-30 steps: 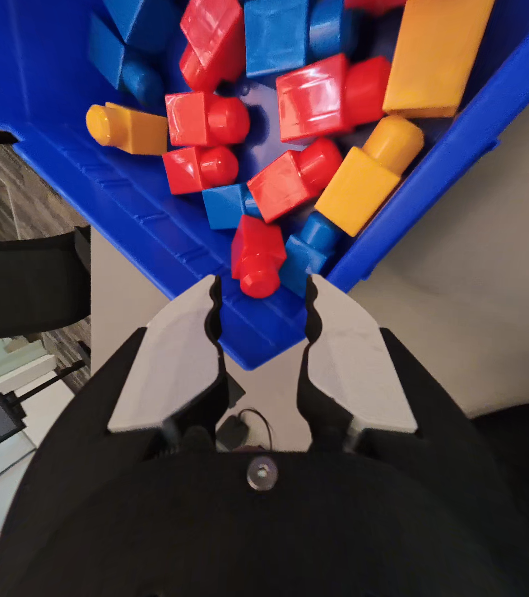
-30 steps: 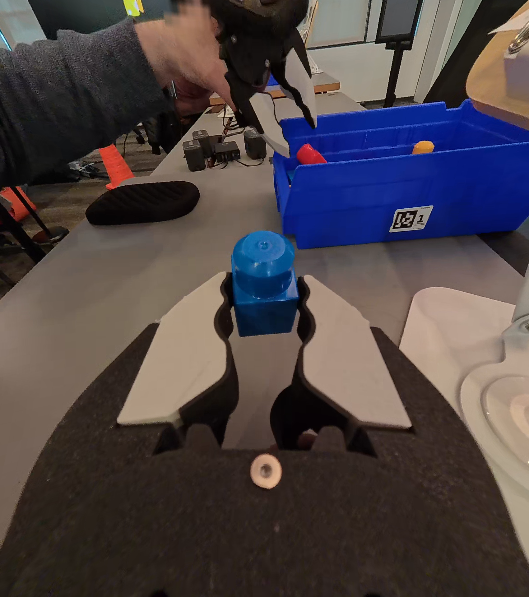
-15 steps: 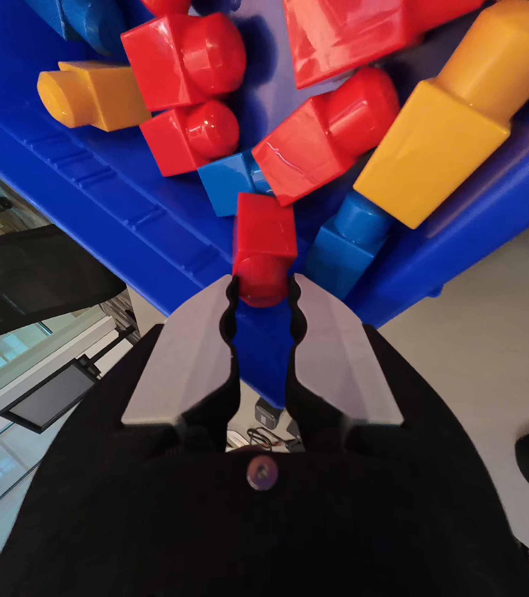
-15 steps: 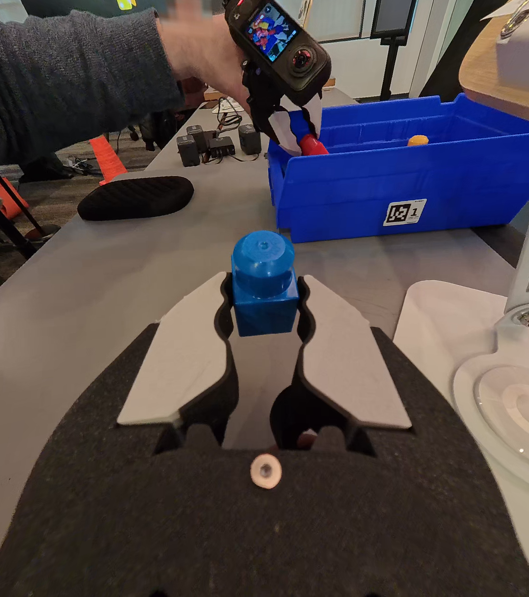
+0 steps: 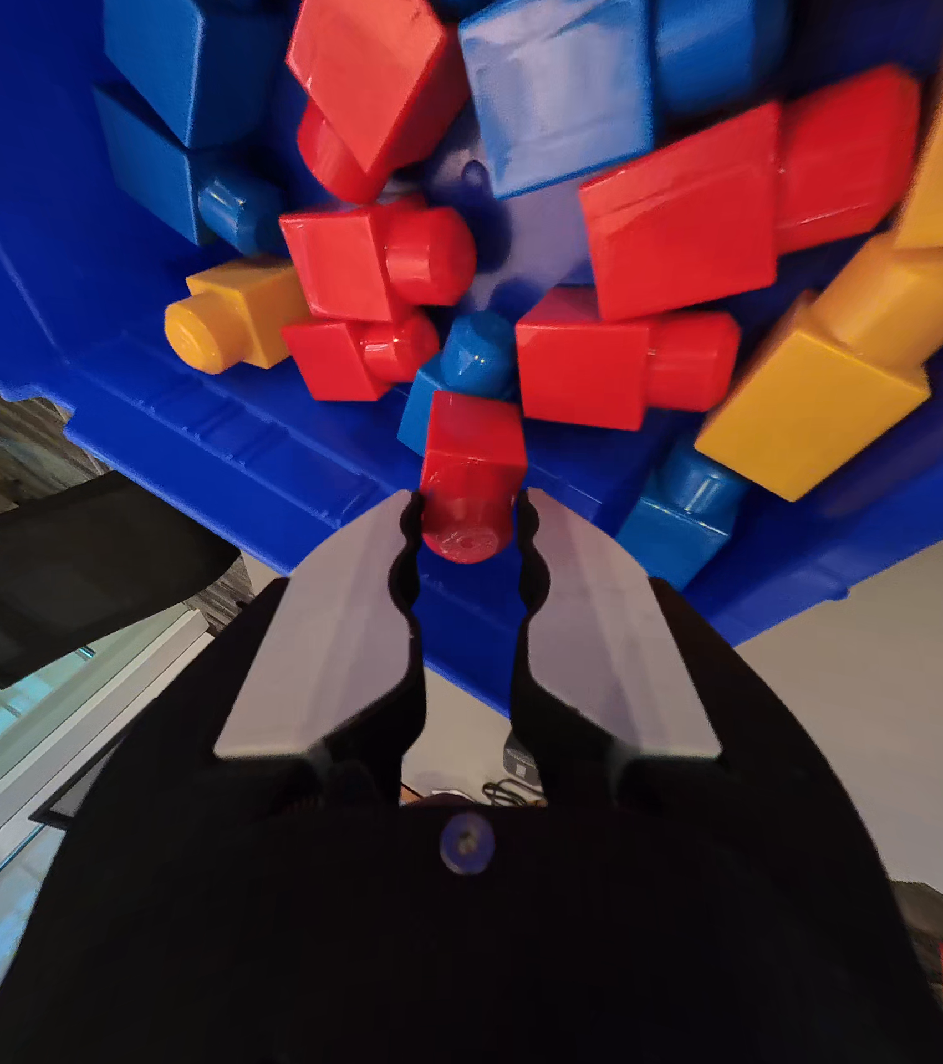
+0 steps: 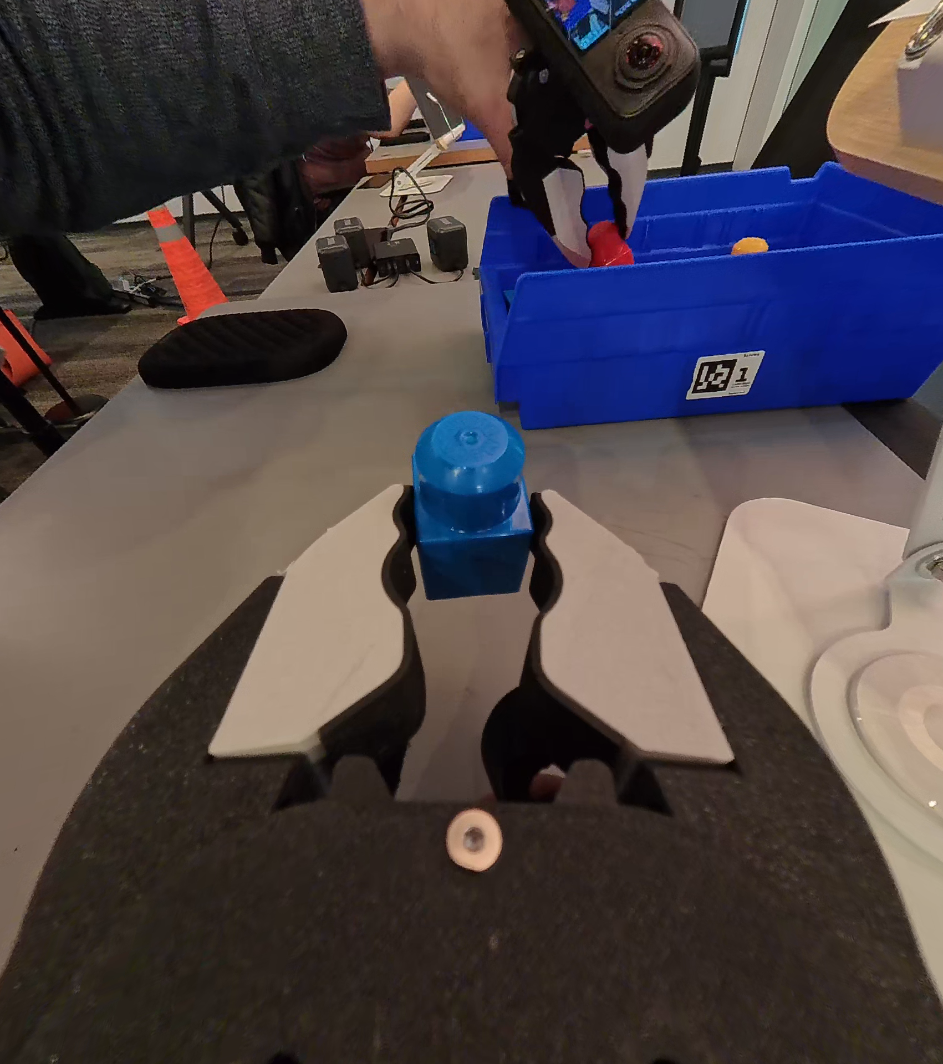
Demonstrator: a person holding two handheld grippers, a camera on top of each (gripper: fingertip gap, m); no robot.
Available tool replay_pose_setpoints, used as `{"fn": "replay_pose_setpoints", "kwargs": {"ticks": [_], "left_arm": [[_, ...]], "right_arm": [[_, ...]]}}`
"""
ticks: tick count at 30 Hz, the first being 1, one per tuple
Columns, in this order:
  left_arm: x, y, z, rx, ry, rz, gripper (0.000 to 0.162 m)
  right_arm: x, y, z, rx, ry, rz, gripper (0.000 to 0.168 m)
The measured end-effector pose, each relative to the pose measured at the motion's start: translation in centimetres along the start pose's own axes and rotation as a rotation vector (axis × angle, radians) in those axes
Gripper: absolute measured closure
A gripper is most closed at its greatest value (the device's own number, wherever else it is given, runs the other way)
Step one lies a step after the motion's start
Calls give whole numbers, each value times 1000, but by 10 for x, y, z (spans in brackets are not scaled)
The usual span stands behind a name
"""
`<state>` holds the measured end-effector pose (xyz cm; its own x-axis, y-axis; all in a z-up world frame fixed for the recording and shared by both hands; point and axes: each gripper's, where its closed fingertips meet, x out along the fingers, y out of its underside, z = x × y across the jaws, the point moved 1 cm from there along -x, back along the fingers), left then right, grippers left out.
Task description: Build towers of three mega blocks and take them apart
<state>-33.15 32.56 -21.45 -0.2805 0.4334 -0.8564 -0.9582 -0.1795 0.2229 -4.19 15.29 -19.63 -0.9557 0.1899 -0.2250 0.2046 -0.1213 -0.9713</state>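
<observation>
The left gripper point(image 5: 466, 521) is clamped on the stud of a red block point(image 5: 472, 460) at the near wall of the blue bin point(image 5: 215, 420), among loose red, blue and yellow blocks. Only the rounded stud sits between the fingertips, so the main risk is slippage: the smooth round plastic could twist or squirt out as the block comes up, or its body could catch the blue block point(image 5: 469, 360) touching it at 12 o'clock and be levered loose. The red block's long axis runs 12 to 6 in the left wrist view, stud pointing to 6, toward the camera. The right gripper point(image 6: 472, 532) is clenched on the square body of a blue single-stud block point(image 6: 472, 518) over the grey table point(image 6: 169, 518), upright, stud up at 12 o'clock, with the bin at about 1 o'clock.
</observation>
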Motion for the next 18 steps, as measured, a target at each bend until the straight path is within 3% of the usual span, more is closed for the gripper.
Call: {"fn": "replay_pose_setpoints", "kwargs": {"ticks": [6,11,18], "left_arm": [[10,2,3,2,6,45,114],[23,6,2,19,-14,64,124],[-18,8,4,-89,22,-6,126]], "right_arm": [[0,0,0,0,0,-1,132],[0,0,0,-1,2,1,131],[2,2,1,-17,11,16,132]]}}
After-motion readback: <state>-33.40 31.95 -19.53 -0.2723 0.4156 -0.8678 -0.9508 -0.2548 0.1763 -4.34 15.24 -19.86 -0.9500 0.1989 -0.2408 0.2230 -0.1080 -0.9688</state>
